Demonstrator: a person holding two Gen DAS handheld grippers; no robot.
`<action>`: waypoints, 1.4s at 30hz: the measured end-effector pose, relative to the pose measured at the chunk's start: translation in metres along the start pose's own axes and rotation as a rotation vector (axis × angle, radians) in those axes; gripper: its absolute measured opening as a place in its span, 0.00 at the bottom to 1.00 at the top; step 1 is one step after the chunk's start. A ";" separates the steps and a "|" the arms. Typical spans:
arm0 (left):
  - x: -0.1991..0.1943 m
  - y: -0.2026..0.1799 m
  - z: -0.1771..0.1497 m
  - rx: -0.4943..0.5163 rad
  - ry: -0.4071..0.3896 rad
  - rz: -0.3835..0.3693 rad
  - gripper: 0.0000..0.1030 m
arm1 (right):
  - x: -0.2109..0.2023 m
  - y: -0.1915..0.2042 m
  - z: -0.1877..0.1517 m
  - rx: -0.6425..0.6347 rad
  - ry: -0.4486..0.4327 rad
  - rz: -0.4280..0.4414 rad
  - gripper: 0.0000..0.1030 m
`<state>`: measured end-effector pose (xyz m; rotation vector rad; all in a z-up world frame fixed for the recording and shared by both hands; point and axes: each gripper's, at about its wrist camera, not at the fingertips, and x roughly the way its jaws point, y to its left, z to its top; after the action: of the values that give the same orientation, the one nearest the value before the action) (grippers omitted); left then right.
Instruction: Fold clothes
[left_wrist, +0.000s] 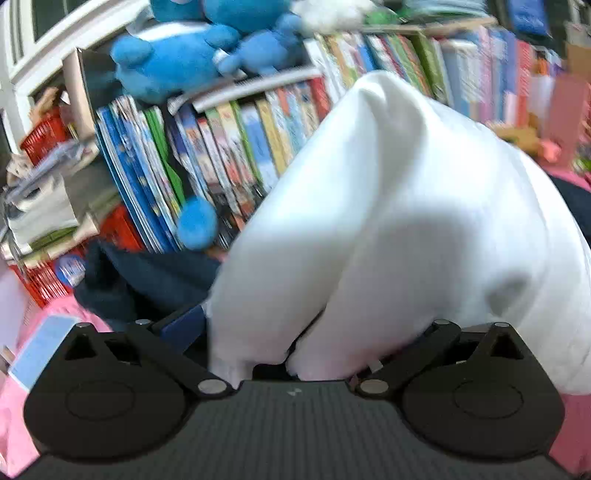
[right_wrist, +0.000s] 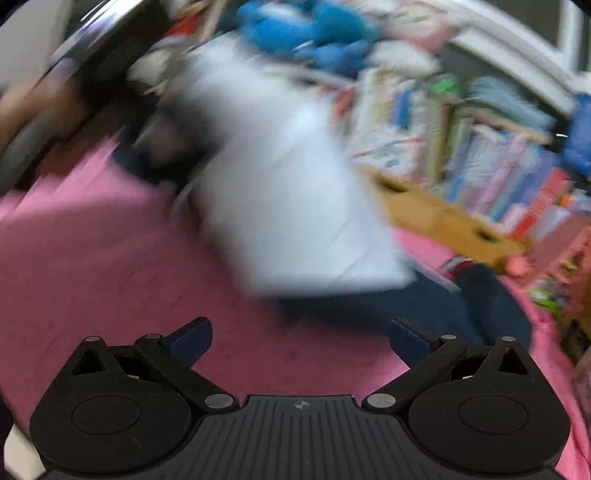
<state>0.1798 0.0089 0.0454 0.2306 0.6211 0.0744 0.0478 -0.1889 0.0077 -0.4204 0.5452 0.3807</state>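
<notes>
**White garment lifted by one gripper**

White garment (left_wrist: 388, 229) bunched in left gripper (left_wrist: 291, 354), clenched on cloth, raised above pink surface (right_wrist: 110, 266). Right gripper (right_wrist: 301, 339) spread wide, holding nothing. Probably mid-lift or mid-fold; next, catching a free edge.

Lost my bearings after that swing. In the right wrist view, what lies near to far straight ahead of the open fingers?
Right gripper, open → bare pink surface → dark navy garment → white garment, blurred, lifted → blue plush toys at the top.

Pink bedspread (right_wrist: 92, 266); dark garment (right_wrist: 424, 302) atop
</notes>
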 end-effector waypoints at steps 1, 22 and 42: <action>-0.003 0.003 0.000 0.002 -0.003 0.005 1.00 | 0.006 0.007 0.003 -0.025 -0.011 0.014 1.00; -0.012 0.003 -0.022 0.087 -0.047 0.011 1.00 | 0.043 -0.108 0.057 0.188 -0.072 -0.090 0.81; -0.016 0.020 0.009 0.058 -0.177 0.114 1.00 | 0.071 -0.125 0.115 0.331 -0.198 -0.312 0.93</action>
<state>0.1726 0.0240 0.0662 0.3254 0.4340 0.1447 0.2085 -0.2233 0.0918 -0.1407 0.3330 0.0276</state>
